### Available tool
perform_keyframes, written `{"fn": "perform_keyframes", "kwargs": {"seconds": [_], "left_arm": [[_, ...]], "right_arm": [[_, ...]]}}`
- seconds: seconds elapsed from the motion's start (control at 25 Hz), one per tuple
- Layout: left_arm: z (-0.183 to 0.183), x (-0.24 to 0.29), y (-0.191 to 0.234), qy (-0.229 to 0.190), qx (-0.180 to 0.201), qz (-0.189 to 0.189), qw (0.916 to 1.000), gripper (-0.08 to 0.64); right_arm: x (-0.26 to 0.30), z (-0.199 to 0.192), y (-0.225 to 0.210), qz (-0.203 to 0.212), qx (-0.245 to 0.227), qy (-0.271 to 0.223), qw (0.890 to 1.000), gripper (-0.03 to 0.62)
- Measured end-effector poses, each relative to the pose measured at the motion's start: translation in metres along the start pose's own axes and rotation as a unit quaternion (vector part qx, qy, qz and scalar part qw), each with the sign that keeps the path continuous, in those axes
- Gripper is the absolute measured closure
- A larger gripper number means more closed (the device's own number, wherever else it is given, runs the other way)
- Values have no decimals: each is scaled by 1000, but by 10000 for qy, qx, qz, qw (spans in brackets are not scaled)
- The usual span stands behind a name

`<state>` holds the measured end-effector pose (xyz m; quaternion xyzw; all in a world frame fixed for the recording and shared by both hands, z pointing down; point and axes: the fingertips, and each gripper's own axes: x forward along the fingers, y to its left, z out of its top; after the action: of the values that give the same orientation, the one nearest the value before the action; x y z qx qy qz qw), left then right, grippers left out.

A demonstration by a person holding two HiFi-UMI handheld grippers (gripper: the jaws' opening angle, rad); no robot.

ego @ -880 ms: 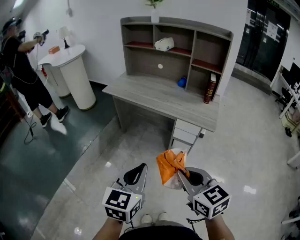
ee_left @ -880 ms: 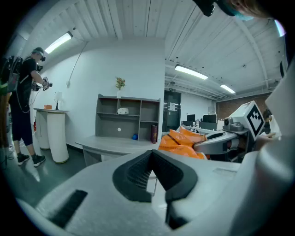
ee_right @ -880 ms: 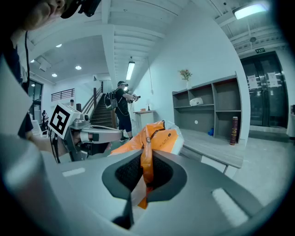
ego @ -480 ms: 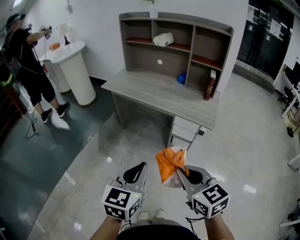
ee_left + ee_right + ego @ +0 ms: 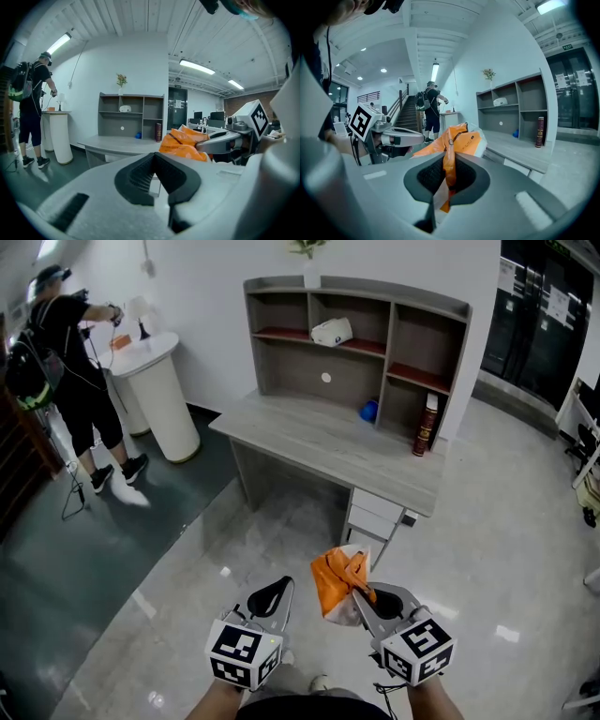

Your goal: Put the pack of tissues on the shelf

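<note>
A person (image 5: 75, 381) in dark clothes is standing at the far left, wearing a backpack (image 5: 23, 367) and reaching toward a white round pedestal (image 5: 167, 399). A small blue object (image 5: 368, 411) is resting at the back of the grey table (image 5: 300, 442), and a dark red book (image 5: 427, 425) is standing upright near its right end. White drawers (image 5: 375, 517) are sitting under the table's right side. The glossy floor (image 5: 187, 559) is reflecting ceiling lights.

The head camera looks steeply down from above — left gripper (image 5: 272, 593) and right gripper (image 5: 362, 594) close at 6 o'clock, the shelved desk (image 5: 328, 432) far at 12. Each gripper camera rides just behind its jaws, facing forward — both share that desk.
</note>
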<state>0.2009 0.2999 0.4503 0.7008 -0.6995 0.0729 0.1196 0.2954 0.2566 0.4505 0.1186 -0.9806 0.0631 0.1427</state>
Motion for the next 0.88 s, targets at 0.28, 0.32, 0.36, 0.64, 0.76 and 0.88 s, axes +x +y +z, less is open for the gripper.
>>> {"fn": "perform_keyframes", "kwargs": {"seconds": [0.28,0.32,0.36,0.64,0.76,0.88], "left_arm": [[14,26,29,-50,5,-40,10000,557],[18,33,35,-82,7,-78,9999,557],[21,40,41,-116,5,-125,9999,557],[45,84,102,-140,35,-480,9987,557],[57,102,130,-115,72,-669,9977,557],[66,117,160,-89,135,-814,9966,557]], "right_arm": [[30,14,-19,-31,92,33,9999,584],[36,17,-22,-63,78,34,9999,584],[43,21,-27,-104,65,38,9999,584],[106,51,-52,-426,85,91,9990,584],[136,68,-63,-594,142,70,9981,584],[167,81,-72,-739,215,55,9970,584]]}}
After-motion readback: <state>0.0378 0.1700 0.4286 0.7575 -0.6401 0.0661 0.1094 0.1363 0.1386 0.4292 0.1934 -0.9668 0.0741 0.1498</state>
